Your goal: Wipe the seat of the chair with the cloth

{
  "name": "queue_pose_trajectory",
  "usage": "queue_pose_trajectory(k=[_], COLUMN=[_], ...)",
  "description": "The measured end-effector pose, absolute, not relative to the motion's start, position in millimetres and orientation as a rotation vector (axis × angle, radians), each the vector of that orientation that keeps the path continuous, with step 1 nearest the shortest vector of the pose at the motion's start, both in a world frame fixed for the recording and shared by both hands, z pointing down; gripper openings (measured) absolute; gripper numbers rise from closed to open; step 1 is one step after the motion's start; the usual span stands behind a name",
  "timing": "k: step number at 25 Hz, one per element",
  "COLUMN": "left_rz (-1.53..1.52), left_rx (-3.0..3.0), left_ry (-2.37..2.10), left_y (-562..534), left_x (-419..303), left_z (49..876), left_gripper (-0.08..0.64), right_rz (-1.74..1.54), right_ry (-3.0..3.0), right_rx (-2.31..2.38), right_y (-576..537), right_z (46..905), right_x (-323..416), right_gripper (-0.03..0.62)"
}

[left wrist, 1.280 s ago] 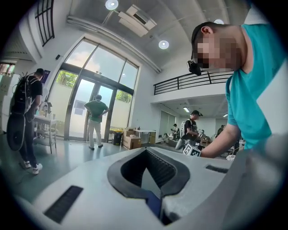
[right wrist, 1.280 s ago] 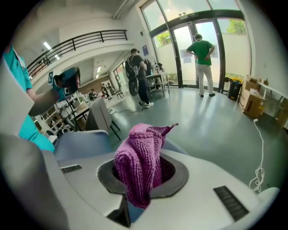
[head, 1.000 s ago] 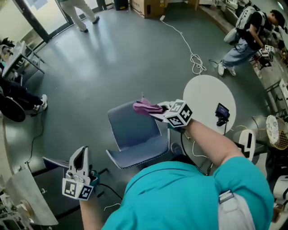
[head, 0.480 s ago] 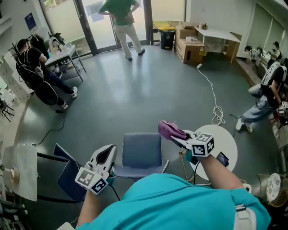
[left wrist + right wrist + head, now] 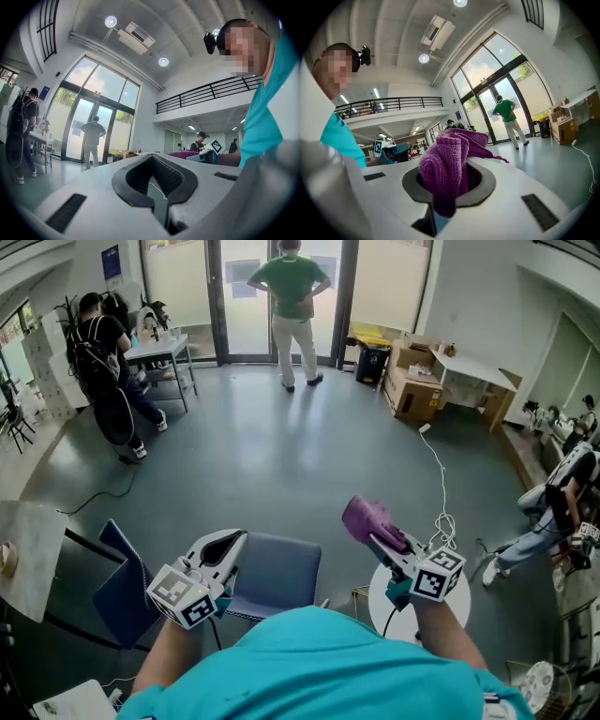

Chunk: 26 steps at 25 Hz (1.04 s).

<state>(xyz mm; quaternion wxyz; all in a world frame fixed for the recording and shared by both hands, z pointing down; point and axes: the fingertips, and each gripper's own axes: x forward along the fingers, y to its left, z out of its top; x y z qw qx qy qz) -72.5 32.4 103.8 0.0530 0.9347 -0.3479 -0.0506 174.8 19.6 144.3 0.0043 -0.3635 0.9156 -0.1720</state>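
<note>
Bright daylight from glass doors [image 5: 239, 306] ahead of your left gripper [image 5: 230, 542] (ceiling lamps [image 5: 111, 21] too); fisheye edges bend, corners vignetted.

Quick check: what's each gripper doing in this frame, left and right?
Left gripper: shut, nothing in it.
Right gripper: shut on the purple cloth.

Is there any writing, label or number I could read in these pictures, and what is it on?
None reads clearly.
Blue wall sign: too small.
Paper notice on the glass door: blurred.
Marker cubes on left gripper and right gripper: square patterns, no words.
Cloth: no label shows.
</note>
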Motion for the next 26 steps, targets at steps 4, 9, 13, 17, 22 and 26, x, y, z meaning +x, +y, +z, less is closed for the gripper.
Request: queue_pose_trajectory(k=[4,9,13,17,22,26], left_rz=[-0.16,-0.184,-0.174,-0.166,-0.164,-0.166], left_rx=[2.841,2.831,2.835,2.839,2.839,2.842], left_ry=[-1.052,-1.053,-1.037,-1.036,-1.034,-1.031], left_y=[32,31,29,29,30,28], left_x=[-75,-78,-77,-73,-71,-74], left_z=[103,100,96,98,95,84], left_gripper=[0.002,0.002,0.002,0.002,0.002,0.002], right_rz=[-0.49,-0.475,-0.478,-0.472,-0.468,-0.459], right_ry=[2.86,2.897,2.912,2.923,2.929,2.94], right_rx=[-1.157,-1.163,-1.164,-1.153,-1.147,-1.15], right_y=[24,23,23,23,23,21], right_z=[136,139,139,143,141,129], right_x=[173,167,164,167,168,164], right_gripper=[0.052,0.051,0.051,0.051,0.051,0.051])
